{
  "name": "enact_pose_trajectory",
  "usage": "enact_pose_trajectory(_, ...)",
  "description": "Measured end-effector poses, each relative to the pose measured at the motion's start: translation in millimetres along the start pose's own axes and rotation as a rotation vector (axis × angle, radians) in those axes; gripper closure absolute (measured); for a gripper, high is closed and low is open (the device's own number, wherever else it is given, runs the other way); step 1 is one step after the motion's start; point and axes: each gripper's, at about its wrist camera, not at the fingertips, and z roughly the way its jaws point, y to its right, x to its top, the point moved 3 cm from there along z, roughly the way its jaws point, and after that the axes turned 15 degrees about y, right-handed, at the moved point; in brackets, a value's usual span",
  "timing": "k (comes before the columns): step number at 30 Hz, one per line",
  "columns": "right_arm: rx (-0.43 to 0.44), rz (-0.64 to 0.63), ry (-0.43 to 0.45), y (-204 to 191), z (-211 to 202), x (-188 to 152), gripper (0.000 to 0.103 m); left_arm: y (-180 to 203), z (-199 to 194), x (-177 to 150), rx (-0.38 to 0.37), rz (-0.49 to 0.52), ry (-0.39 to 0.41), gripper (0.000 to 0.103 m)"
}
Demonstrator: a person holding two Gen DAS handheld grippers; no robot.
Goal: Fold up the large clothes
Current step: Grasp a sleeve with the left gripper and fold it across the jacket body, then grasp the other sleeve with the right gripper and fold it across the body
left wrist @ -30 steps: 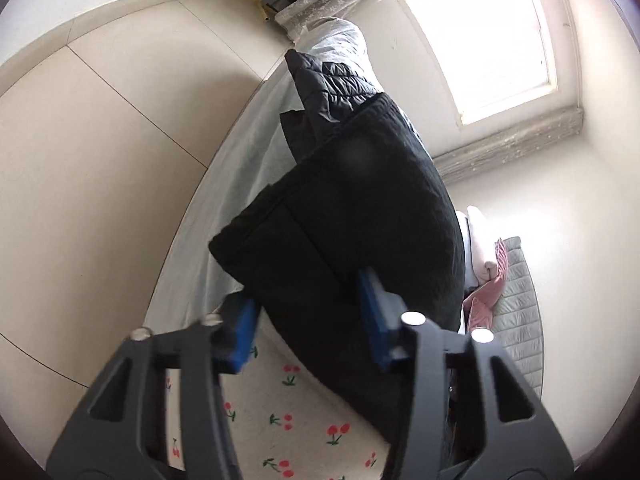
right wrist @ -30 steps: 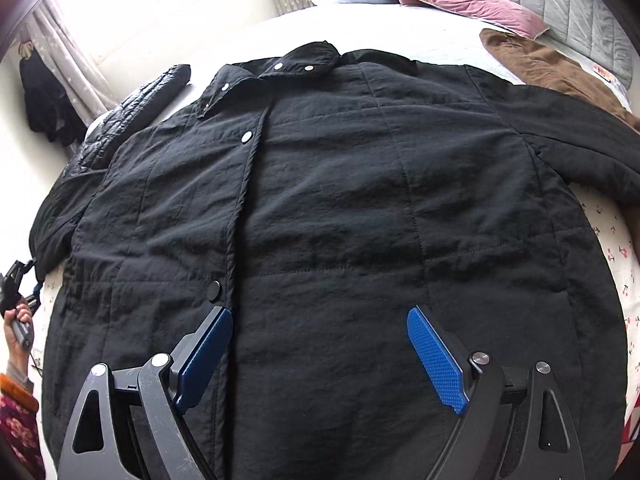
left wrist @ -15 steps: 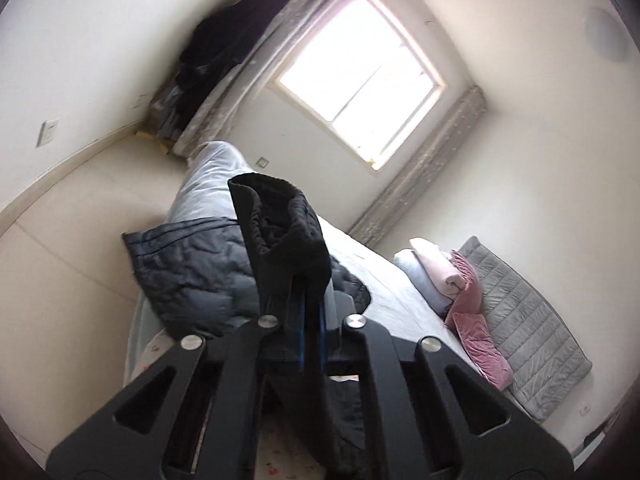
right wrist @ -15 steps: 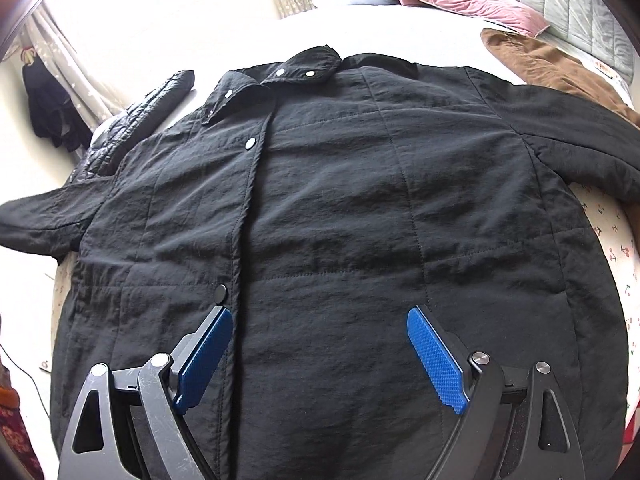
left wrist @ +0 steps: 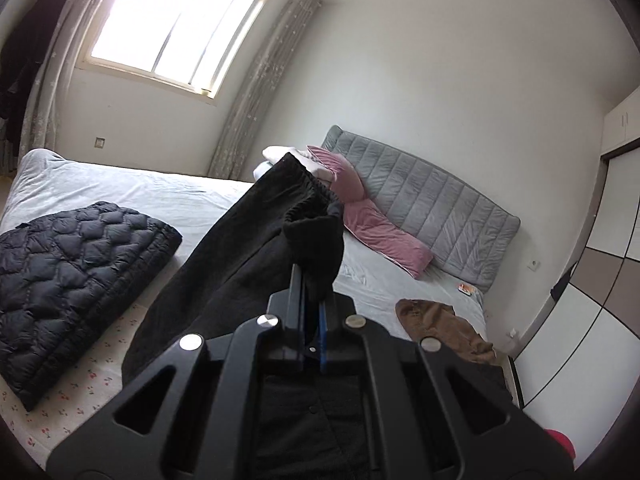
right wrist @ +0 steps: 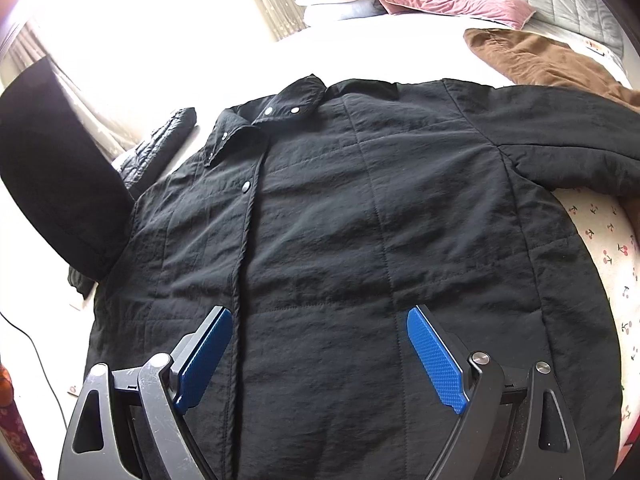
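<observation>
- The left gripper point(left wrist: 310, 312) is clenched on the cuff end of the black jacket's left sleeve point(left wrist: 240, 256), which rises ahead of its fingers and is lifted off the bed point(left wrist: 120, 188).
- The right gripper point(right wrist: 320, 356) is released, jaws spread wide, hovering over the lower front of the black jacket point(right wrist: 360, 220), which lies flat and buttoned ahead of it.
- Risk, as I judge it: the grip takes only a little cloth at the cuff, so the heavy padded sleeve could slip out during the fold-over.
- Another risk: with nothing pinning the body, pulling the sleeve across may drag or wrinkle the whole jacket.
- Only the left view shows the clamped cuff, a folded quilted jacket point(left wrist: 68, 276) to the left of the claw, and the grey headboard point(left wrist: 432, 208) beyond.
- Only the right view shows the jacket's full front, its collar, the other sleeve stretched to the right, and a brown garment point(right wrist: 552, 60) near that sleeve.
</observation>
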Motion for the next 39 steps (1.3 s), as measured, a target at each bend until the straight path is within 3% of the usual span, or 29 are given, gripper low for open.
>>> enact_pose_trajectory(3, -0.001, 0.02, 0.004, 6, 0, 2, 0.013, 30, 24, -37, -0.075, 0.042, -0.122, 0.092)
enact_pose_trajectory(5, 0.002, 0.03, 0.0, 11, 0, 2, 0.013, 43, 38, -59, -0.139, 0.053, -0.261, 0.066)
enact_pose_trajectory(7, 0.0, 0.042, -0.004, 15, 1, 2, 0.013, 49, 36, -68, -0.146, 0.071, -0.308, 0.035)
enact_pose_trajectory(8, 0.002, 0.05, -0.005, 17, 0, 2, 0.013, 46, 32, -68, -0.136, 0.091, -0.295, 0.033)
enact_pose_trajectory(11, 0.014, 0.069, -0.005, 19, 1, 3, 0.013, 23, 23, -62, -0.084, 0.129, -0.28, 0.033)
enact_pose_trajectory(16, 0.039, 0.067, -0.022, 13, 6, -2, 0.013, -53, 21, -83, 0.086, 0.164, -0.336, 0.037)
enact_pose_trajectory(19, 0.042, 0.044, -0.032, 6, 9, -5, 0.013, -95, 21, -116, 0.144, 0.152, -0.393, 0.043)
enact_pose_trajectory(25, 0.03, 0.047, -0.046, 8, 14, -10, 0.013, -141, 34, -202, 0.205, 0.118, -0.527, 0.043)
enact_pose_trajectory(28, 0.015, 0.05, -0.051, 12, 15, -11, 0.013, -131, 36, -217, 0.215, 0.2, -0.53, 0.04)
enact_pose_trajectory(32, 0.015, 0.066, -0.046, 18, 13, -9, 0.013, -107, 39, -204, 0.241, 0.198, -0.55, 0.037)
enact_pose_trajectory(36, 0.02, 0.09, -0.029, 24, 7, -6, 0.013, -71, 41, -199, 0.155, 0.21, -0.514, 0.033)
enact_pose_trajectory(39, 0.015, 0.095, -0.016, 28, 0, -2, 0.013, -53, 54, -223, 0.121, 0.197, -0.577, 0.029)
